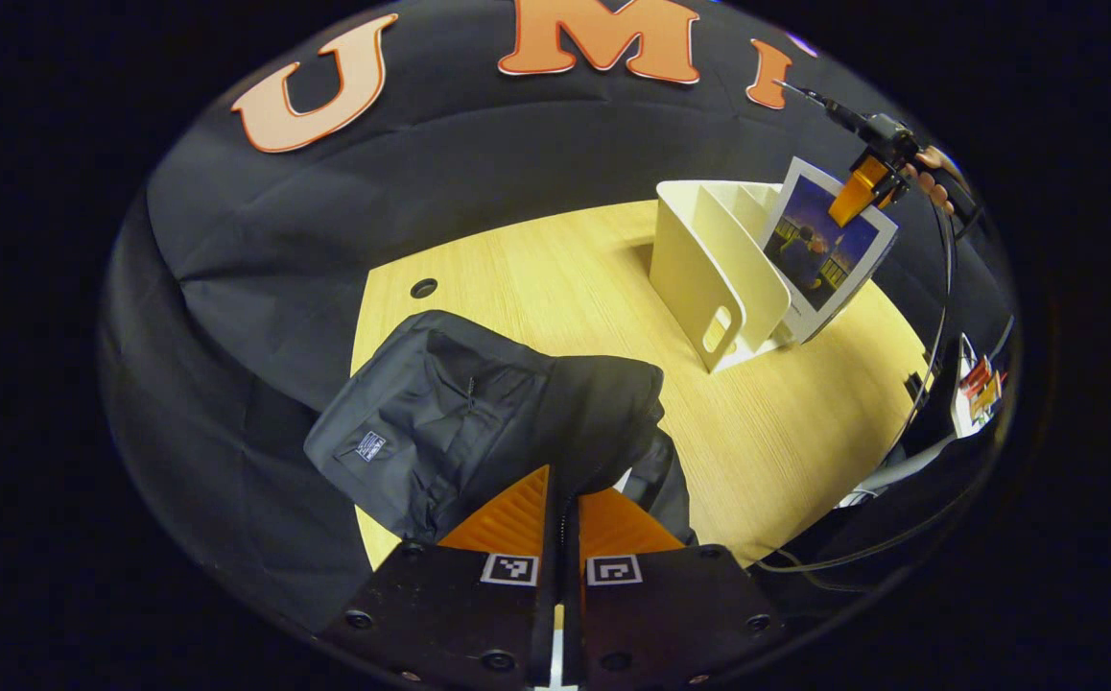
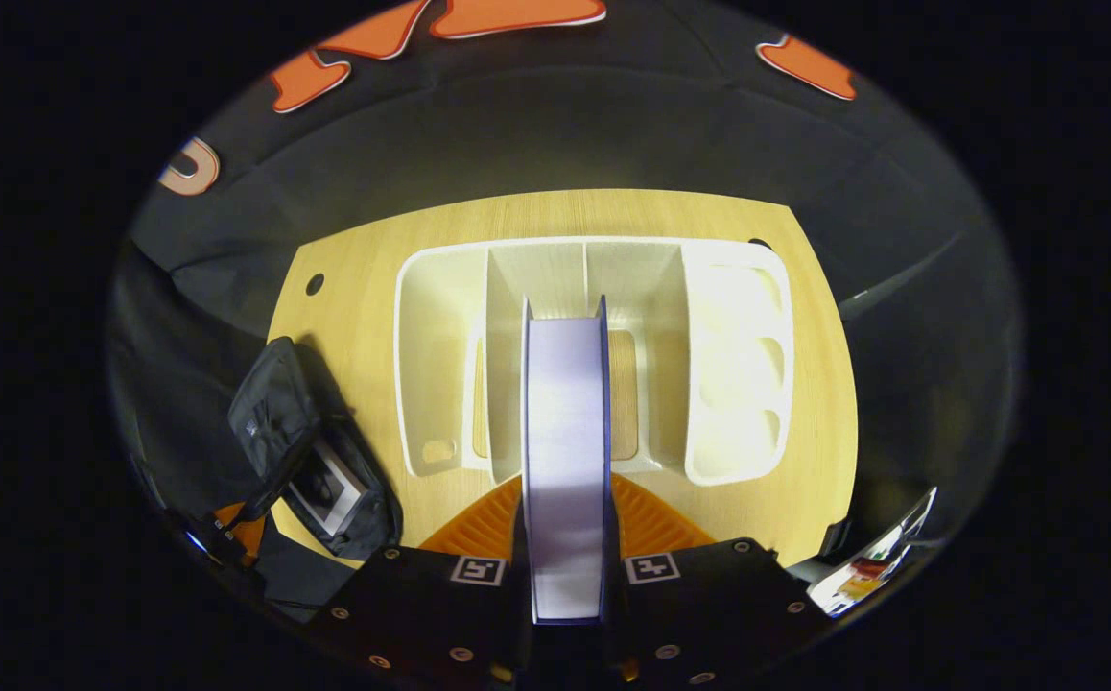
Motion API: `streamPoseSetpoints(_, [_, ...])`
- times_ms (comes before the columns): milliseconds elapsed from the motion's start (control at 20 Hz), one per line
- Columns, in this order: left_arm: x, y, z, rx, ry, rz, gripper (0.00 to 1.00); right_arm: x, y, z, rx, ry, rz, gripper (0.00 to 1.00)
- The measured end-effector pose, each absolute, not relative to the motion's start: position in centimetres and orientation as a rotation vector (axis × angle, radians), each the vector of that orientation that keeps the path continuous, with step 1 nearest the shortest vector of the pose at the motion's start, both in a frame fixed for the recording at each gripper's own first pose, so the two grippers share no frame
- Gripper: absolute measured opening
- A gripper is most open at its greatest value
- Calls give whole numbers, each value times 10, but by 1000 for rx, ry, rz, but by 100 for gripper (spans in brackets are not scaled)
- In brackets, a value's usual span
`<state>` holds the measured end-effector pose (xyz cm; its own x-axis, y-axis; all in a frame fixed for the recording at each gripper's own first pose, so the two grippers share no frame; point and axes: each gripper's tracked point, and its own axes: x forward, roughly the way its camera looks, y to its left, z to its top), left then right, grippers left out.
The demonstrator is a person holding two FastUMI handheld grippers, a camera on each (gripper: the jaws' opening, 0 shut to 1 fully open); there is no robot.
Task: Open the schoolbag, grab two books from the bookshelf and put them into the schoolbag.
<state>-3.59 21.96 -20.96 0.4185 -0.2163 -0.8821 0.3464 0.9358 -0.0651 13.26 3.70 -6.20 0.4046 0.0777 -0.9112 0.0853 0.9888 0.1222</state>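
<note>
In the left gripper view, the black fabric schoolbag (image 1: 479, 422) lies on the left part of the pale wooden table (image 1: 786, 432), near its front edge, and the left gripper (image 1: 563, 509) has its two fingers drawn tight together on a fold of the bag's upper flap, pinching the cloth between them. To the right, farther back on the table, stands the cream plastic bookshelf with upright dividers (image 1: 719, 269). At its right end a thin book with a dark blue evening photograph on a white-bordered cover (image 1: 829, 250) leans tilted, its lower part at the rack's last slot and its top corner clamped in the right gripper (image 1: 864, 187), which a hand (image 1: 930, 182) holds from the upper right. In the right gripper view, the schoolbag (image 2: 311, 451) sits at the lower left with its mouth held open — a flat white-bordered item shows inside, though I cannot tell what it is. The left gripper (image 2: 239, 533) holds the bag's lower edge. In the middle, the right gripper (image 2: 565, 528) squeezes the book (image 2: 565, 432) from both sides — seen edge-on, pale pages between dark covers — above the bookshelf (image 2: 738, 384), whose compartments lie below it.
</note>
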Motion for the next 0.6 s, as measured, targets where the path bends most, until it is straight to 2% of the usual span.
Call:
streamPoseSetpoints(350, [-34,238,-216,185,1077,-529,4,46,64,-36,329,1093,-105,30])
streamPoseSetpoints(600, [-25,246,-211,217,1055,-608,4,-12,94,-29,490,1048,-130,31])
